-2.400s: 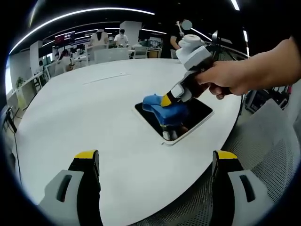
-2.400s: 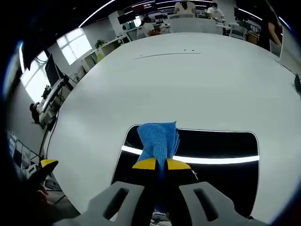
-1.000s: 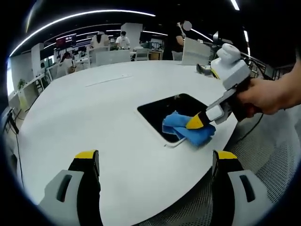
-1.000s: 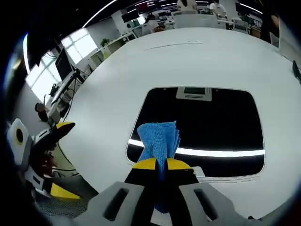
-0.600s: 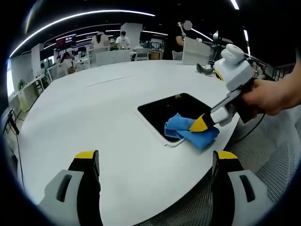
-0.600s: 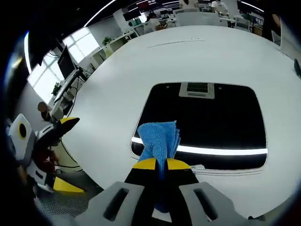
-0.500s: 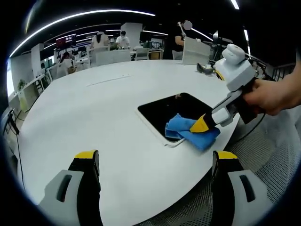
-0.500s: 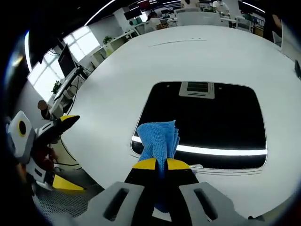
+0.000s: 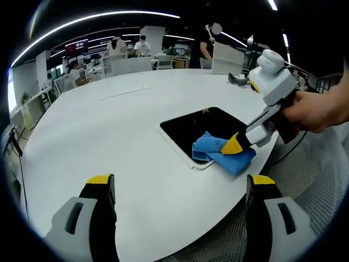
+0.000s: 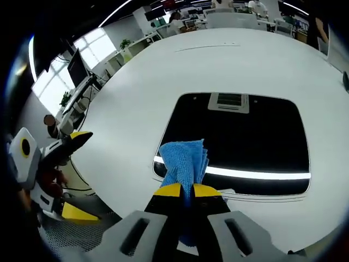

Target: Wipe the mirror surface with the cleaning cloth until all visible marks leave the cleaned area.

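Observation:
A dark rectangular mirror [image 9: 202,126] [image 10: 240,142] lies flat near the edge of a round white table [image 9: 109,125] [image 10: 163,87]. My right gripper [image 10: 182,190] [image 9: 235,143] is shut on a blue cleaning cloth [image 10: 184,159] [image 9: 218,150], which rests on the mirror's near edge. A hand [image 9: 316,109] holds that gripper, coming in from the right of the left gripper view. My left gripper [image 9: 180,183] is open and holds nothing, hanging over the bare tabletop well short of the mirror; it also appears at the left of the right gripper view [image 10: 71,143]. The mirror reflects a ceiling light strip.
Mesh chair backs [image 9: 305,180] stand beside the table edge at the right. Office desks, monitors and several people [image 9: 125,46] fill the far background. A small dark object [image 9: 238,80] lies on the table's far right side.
The right gripper has dragged the cloth from the mirror's middle to its near edge, then stayed almost still over the last half second. My left gripper has not moved.

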Tool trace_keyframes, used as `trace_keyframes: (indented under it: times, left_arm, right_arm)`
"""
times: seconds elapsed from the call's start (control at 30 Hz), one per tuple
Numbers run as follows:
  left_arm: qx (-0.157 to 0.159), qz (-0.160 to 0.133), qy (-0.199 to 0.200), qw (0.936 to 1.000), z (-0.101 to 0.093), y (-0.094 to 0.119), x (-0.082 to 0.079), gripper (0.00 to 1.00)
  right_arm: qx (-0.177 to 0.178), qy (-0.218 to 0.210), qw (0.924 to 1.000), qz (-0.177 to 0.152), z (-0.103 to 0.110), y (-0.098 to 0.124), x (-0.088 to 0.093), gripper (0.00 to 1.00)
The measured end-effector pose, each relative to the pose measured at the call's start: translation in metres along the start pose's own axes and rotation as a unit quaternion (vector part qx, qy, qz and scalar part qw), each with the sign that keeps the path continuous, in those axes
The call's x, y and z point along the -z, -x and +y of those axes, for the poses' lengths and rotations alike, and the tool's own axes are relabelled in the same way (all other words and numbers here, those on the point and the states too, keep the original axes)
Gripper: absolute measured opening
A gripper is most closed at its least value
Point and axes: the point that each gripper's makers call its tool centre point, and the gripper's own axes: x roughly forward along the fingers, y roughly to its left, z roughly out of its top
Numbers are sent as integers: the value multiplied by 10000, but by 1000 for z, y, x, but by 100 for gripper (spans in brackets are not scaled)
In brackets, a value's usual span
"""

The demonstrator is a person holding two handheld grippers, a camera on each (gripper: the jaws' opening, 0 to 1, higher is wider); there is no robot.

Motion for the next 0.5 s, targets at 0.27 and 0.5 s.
trace_keyframes:
  times: [0.27, 0.5]
  left_arm:
    - [-2, 1, 0, 10000, 0, 0, 0, 99]
    - [-16, -4, 14, 10000, 0, 1, 0, 99]
  right_arm:
    - [-18, -27, 10000, 5, -1, 1, 0, 0]
    - [-27, -77, 10000, -10, -4, 2, 0, 0]
